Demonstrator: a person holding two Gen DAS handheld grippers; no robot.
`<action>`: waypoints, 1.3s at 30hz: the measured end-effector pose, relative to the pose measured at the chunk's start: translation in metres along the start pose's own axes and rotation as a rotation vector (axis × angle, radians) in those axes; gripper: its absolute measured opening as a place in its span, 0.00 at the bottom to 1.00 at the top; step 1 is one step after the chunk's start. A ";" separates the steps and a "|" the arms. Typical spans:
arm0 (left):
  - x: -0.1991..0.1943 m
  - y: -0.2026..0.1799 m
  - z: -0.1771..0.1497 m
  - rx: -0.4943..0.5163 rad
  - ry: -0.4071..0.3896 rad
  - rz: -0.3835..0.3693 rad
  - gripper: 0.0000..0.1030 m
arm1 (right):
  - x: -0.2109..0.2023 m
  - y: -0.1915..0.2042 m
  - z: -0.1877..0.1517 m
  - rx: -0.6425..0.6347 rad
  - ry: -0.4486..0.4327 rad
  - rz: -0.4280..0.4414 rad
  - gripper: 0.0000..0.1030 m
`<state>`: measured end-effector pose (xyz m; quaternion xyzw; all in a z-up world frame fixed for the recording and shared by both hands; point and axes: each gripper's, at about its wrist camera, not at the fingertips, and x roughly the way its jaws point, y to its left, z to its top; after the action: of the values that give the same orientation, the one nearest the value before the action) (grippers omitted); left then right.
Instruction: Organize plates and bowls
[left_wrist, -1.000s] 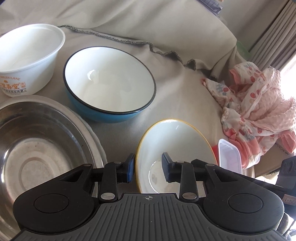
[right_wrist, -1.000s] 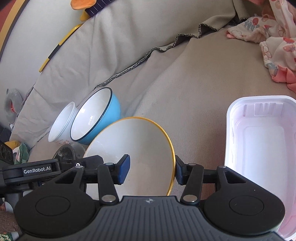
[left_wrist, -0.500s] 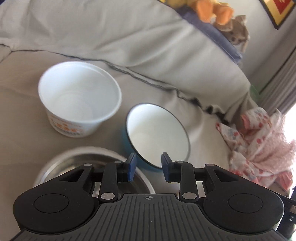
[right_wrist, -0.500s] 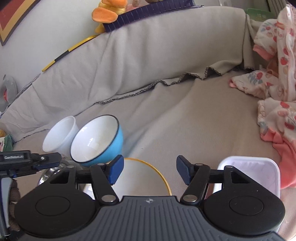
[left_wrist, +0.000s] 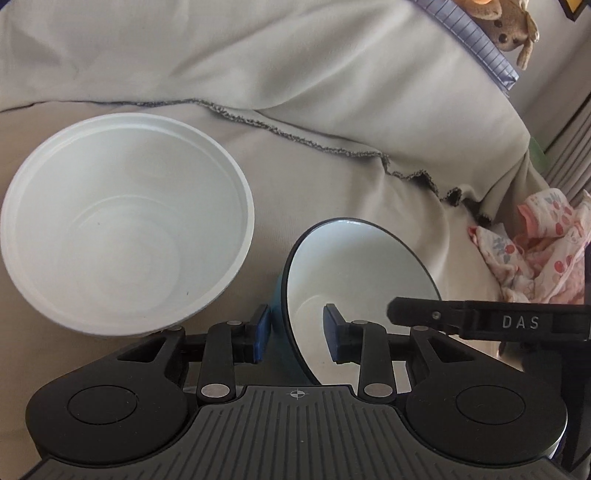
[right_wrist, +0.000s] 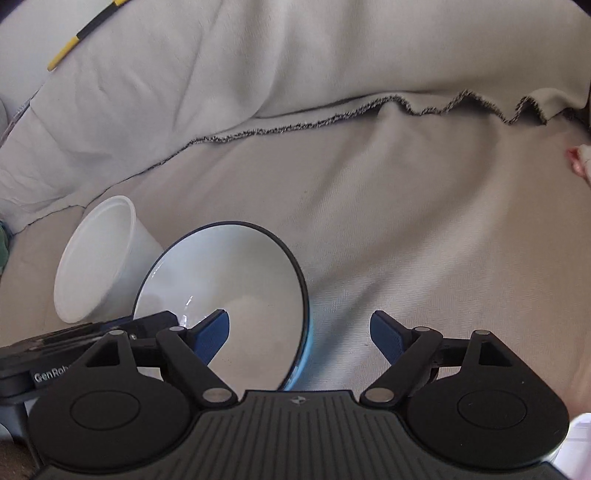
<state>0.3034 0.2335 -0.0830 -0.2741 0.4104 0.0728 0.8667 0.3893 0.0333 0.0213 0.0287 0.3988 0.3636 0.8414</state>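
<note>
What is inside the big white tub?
Nothing shows in the white tub: its walls and ringed bottom look bare. The left tongs cover only a bit of its near outer edge, so that small spot stays hidden.

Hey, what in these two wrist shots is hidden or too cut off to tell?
- Left wrist: blue bowl base, behind the left tool.
- Left wrist: white tub label, facing away.
- Right wrist: white tub bottom, behind the bowl.
- Right wrist: pink cloth, cut by the edge.
</note>
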 end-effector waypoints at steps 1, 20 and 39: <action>0.005 0.001 0.001 -0.001 0.015 -0.003 0.33 | 0.009 -0.003 0.001 0.031 0.022 0.028 0.80; 0.005 -0.055 0.020 0.077 0.038 0.011 0.32 | -0.018 -0.025 0.006 0.103 -0.018 0.127 0.42; -0.022 -0.107 -0.086 0.172 0.183 -0.124 0.35 | -0.122 -0.051 -0.094 0.085 -0.014 0.083 0.51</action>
<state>0.2692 0.1004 -0.0661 -0.2293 0.4747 -0.0415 0.8487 0.3034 -0.1043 0.0189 0.0837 0.4064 0.3807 0.8264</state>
